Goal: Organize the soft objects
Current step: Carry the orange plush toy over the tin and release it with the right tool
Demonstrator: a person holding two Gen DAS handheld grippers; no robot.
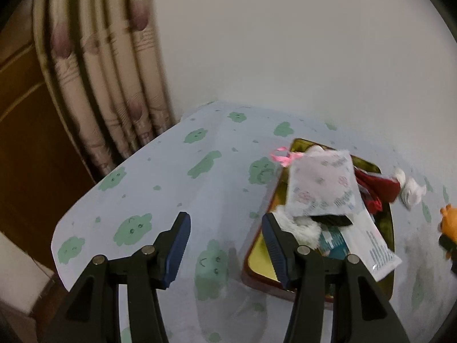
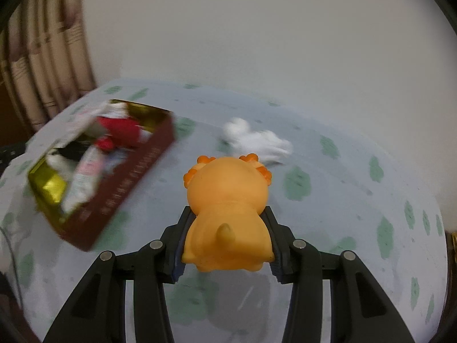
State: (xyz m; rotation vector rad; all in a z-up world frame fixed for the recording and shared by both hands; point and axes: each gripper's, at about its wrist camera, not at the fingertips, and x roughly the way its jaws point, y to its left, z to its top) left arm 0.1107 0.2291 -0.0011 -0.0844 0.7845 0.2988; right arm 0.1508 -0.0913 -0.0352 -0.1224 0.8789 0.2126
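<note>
My right gripper is shut on an orange soft toy animal, held above the table with its back to the camera; its edge shows in the left wrist view. A dark red box with a gold lining stands to its left, holding a red plush, a white printed packet and other soft items. A white fluffy item lies on the cloth beyond the toy. My left gripper is open and empty, hovering just left of the box.
The table has a pale blue cloth with green cloud prints. A striped curtain hangs at the far left beside a brown wooden panel. A plain wall stands behind the table.
</note>
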